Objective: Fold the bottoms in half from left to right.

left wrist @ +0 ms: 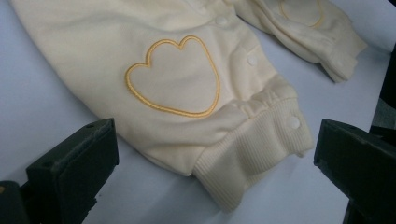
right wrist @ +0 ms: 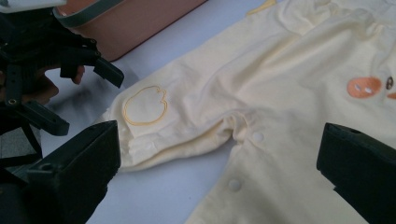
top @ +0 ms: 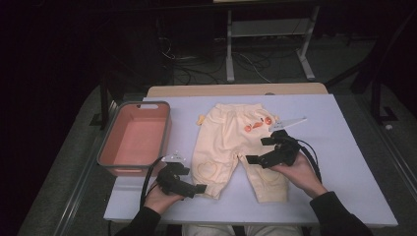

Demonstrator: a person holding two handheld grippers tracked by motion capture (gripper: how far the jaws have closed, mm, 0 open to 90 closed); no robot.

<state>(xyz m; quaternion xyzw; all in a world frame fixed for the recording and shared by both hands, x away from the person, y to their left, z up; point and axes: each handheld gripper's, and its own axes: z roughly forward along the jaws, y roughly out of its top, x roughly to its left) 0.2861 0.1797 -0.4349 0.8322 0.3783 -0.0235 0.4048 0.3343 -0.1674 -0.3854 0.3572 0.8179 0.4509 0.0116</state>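
Cream baby trousers (top: 231, 142) lie flat and unfolded at mid-counter (top: 344, 162), beside a vacant pink bin (top: 135, 138). Left tongs (top: 189, 187) sit released at one ribbed leg cuff (left wrist: 252, 154); right tongs (top: 263, 150) hover released over the other leg. Judgement: no fold or binning accomplished; all handling remains.

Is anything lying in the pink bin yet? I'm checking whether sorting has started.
No. In the high view the pink bin shows a bare floor, while the yellow baby pants lie flat on the table.
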